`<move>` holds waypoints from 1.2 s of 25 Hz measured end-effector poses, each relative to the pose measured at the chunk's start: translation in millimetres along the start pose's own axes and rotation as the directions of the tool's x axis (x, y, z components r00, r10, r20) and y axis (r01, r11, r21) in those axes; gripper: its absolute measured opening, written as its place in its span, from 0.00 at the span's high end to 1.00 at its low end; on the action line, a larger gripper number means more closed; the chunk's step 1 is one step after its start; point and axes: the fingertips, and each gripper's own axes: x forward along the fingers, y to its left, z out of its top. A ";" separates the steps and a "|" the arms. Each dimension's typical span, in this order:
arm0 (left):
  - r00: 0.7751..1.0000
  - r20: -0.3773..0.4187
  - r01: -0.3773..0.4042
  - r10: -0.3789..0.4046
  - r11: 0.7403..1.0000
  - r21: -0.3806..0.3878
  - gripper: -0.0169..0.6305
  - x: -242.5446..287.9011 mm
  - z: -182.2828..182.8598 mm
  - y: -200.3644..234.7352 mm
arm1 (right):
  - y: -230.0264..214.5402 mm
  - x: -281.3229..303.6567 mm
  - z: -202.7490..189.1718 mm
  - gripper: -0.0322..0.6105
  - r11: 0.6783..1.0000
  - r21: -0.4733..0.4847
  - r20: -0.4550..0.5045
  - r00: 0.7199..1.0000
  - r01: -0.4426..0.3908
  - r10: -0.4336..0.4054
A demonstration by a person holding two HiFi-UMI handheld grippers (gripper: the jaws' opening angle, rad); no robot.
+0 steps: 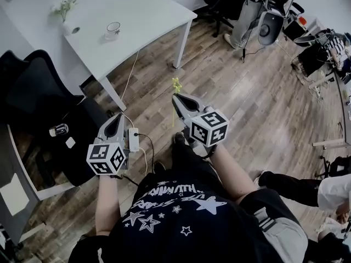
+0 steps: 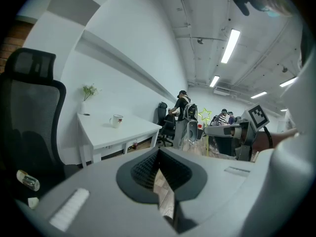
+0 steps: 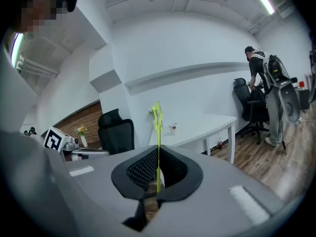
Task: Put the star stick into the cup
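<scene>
A thin yellow-green star stick [image 1: 176,86] stands upright in my right gripper [image 1: 179,99], which is shut on its lower end. In the right gripper view the star stick [image 3: 157,132] rises from between the pads, with the star at the top. The white cup [image 1: 112,30] with a red mark stands on the white table [image 1: 148,15], well ahead and to the left of both grippers. My left gripper [image 1: 116,119] is held low at the left. It is shut and holds nothing. The left gripper view also shows the cup [image 2: 116,121].
A vase of flowers [image 1: 66,12] stands on the table's far left. Black office chairs [image 1: 33,92] sit at the left, and a power strip [image 1: 133,139] with cables lies on the wood floor. Gear and a person [image 3: 259,68] stand at the far right.
</scene>
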 end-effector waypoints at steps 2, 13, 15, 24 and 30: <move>1.000 -0.003 -0.008 0.008 1.000 0.001 0.97 6.0 0.9 5.3 | -7.2 6.4 -0.4 0.92 1.000 0.007 -0.001 1.000 0.003 -0.003; 0.995 -0.009 -0.102 0.102 0.995 0.014 0.97 75.0 25.5 44.1 | -64.3 101.0 26.1 0.92 0.995 0.034 -0.018 0.995 -0.094 0.095; 0.992 -0.011 -0.129 0.129 0.992 0.010 0.97 92.9 35.9 54.8 | -76.8 126.4 37.5 0.92 0.992 0.042 -0.023 0.992 -0.120 0.121; 0.974 -0.023 -0.224 0.224 0.974 -0.014 0.97 173.3 72.1 85.3 | -136.5 220.9 85.9 0.92 0.973 0.067 -0.046 0.974 -0.220 0.224; 0.952 -0.001 -0.305 0.305 0.952 -0.030 0.97 213.9 94.6 101.3 | -168.5 268.6 107.1 0.92 0.951 0.079 -0.063 0.951 -0.299 0.304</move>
